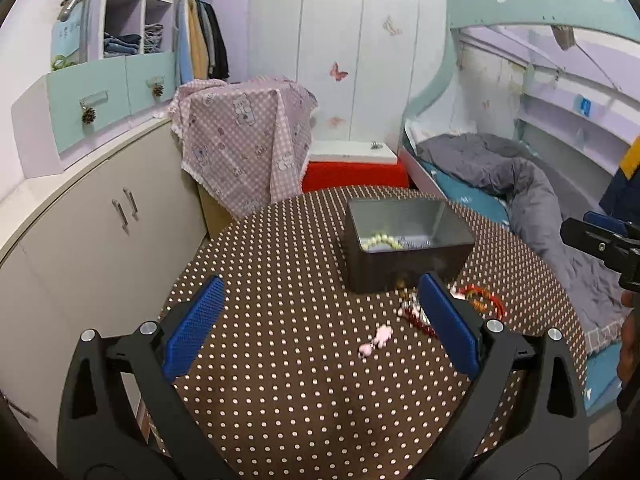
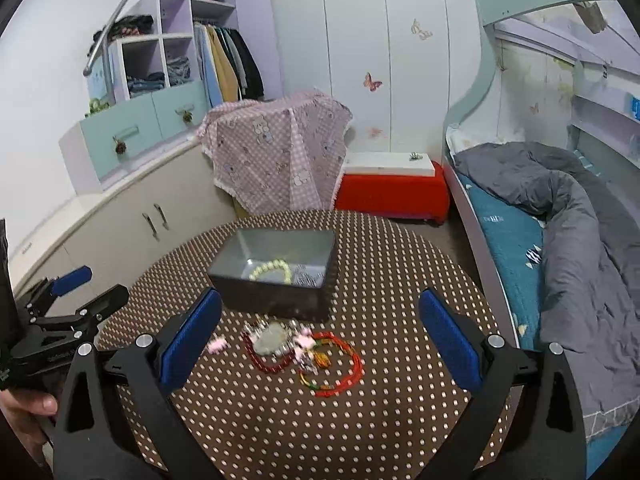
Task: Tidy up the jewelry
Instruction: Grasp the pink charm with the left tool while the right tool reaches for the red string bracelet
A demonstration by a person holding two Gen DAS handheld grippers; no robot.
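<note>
Ribbed blue tongs (image 2: 320, 330) (both agape) above tangled beads (image 2: 304, 350), grey tin (image 2: 276, 280).

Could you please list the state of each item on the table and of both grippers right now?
Grey box: lidless, upright on the table.
Pale bead bracelet: inside the box.
Red cord bracelet: on the tablecloth, outside the box.
Dark red bead string: on the cloth, outside.
Pink trinket: loose on the cloth.
Left gripper: open, empty.
Right gripper: open, empty.
</note>
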